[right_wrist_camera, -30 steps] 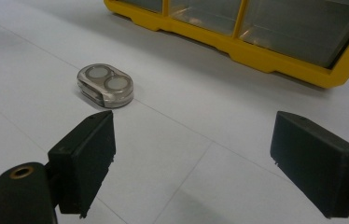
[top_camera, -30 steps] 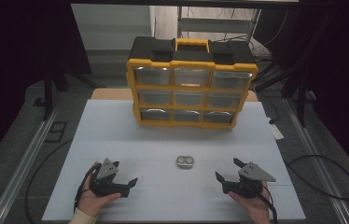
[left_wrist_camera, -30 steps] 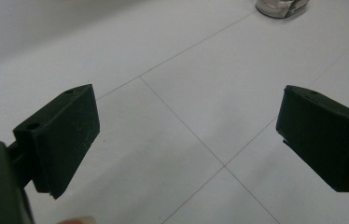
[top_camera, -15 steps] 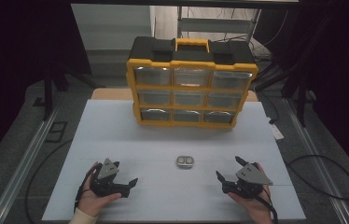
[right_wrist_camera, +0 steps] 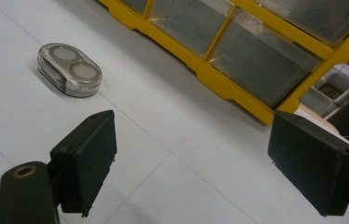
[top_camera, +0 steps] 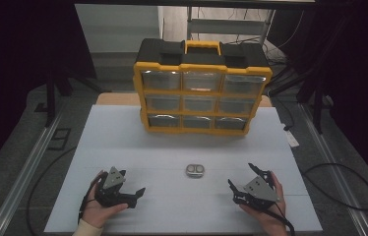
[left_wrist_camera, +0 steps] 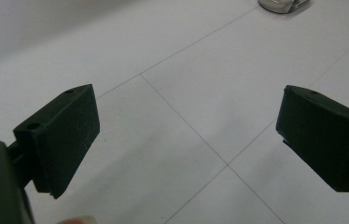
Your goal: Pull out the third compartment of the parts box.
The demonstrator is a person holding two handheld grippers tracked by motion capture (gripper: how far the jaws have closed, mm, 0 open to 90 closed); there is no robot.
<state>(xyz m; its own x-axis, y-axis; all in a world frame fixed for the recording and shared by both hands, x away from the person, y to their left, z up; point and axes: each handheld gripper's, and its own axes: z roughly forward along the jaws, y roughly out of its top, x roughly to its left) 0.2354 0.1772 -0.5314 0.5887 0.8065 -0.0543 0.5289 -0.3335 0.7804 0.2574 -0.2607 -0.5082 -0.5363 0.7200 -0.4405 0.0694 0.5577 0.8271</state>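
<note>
White tabletop (top_camera: 123, 142) fills most of what I see, with my two hands resting on its near edge. My left gripper (top_camera: 135, 192) sits low at the near left, jaws spread wide with nothing between them; in the left gripper view only bare table lies in the gap. My right gripper (top_camera: 243, 184) rests at the near right, its jaws just as wide and empty. Between the two, a little farther from me, a small clear oval case (top_camera: 195, 171) with two round lids lies flat on the table, apart from both grippers. Well beyond it stands a yellow and black organiser (top_camera: 202, 93) with three rows of clear drawers, upright and facing me.
</note>
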